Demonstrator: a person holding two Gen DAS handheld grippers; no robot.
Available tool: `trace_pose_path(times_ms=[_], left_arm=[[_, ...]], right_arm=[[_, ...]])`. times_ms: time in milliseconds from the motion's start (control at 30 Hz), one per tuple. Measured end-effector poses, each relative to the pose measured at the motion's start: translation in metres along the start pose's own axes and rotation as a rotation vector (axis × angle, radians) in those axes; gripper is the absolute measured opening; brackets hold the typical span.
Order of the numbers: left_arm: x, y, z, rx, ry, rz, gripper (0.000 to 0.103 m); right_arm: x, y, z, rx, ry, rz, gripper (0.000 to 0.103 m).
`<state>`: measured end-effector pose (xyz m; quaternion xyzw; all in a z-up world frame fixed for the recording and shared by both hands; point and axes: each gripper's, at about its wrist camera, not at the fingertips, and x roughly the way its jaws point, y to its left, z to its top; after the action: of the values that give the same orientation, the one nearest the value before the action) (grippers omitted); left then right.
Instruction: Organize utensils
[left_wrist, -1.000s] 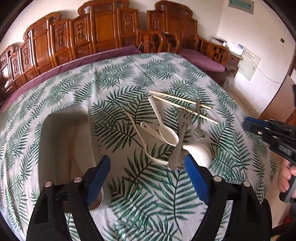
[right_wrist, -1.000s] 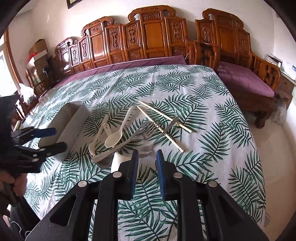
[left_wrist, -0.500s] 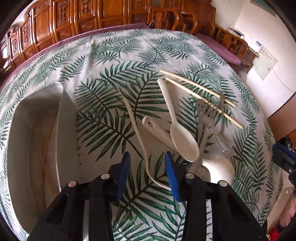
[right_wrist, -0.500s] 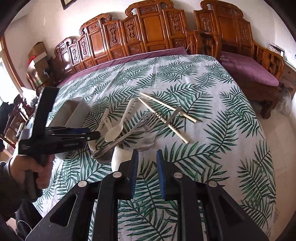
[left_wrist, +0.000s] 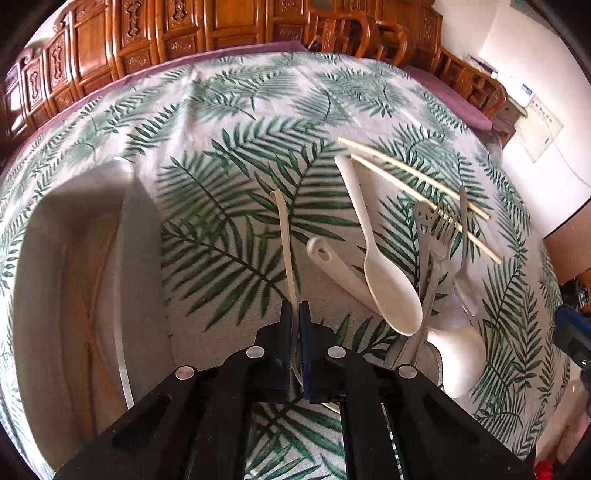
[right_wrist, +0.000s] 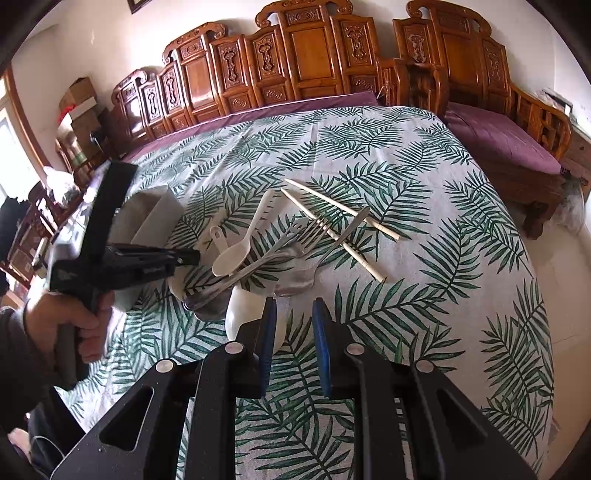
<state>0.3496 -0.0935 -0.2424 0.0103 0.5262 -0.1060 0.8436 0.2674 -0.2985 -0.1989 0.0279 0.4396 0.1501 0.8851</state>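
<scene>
1. left gripper (left_wrist: 294, 314): jaws closed on the thin cream plastic utensil handle (left_wrist: 284, 236), which runs away from the fingers toward the far side of the table. whether it is lifted off the cloth cannot be told.
2. right gripper (right_wrist: 293, 314): jaws open, holding nothing, hovering near the white ceramic soup spoon (right_wrist: 236, 314) at the near edge of the pile.
3. white rectangular utensil tray (left_wrist: 66, 258): sits left of the pile. no utensil is visible inside it, so sorting appears to be at its start.
4. items left on the palm-leaf tablecloth (left_wrist: 229, 110), right of the tray:
   - cream plastic spoon (left_wrist: 384, 280), lying over a white loop-ended handle (left_wrist: 332, 262)
   - two grey metal forks (left_wrist: 434, 243), overlapping
   - grey metal spoon (left_wrist: 463, 269)
   - pair of pale wooden chopsticks (left_wrist: 417, 184), farthest out
5. judgement: one item is gripped; every item remains to be placed.
</scene>
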Motion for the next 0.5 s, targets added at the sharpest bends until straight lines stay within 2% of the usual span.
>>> trace_pose_path(times_ms=[300,500], left_arm=[[-0.05,0.014,-0.011,0.009,-0.084,-0.069,0.003],[-0.081,0.009,-0.022,0.044,-0.127,-0.092,0.003]], right_arm=[[0.019,-0.002,0.018,-0.007,0.008,-0.026,0.022],[0.047,-0.001,0.034,0.0,0.066,-0.036,0.022]])
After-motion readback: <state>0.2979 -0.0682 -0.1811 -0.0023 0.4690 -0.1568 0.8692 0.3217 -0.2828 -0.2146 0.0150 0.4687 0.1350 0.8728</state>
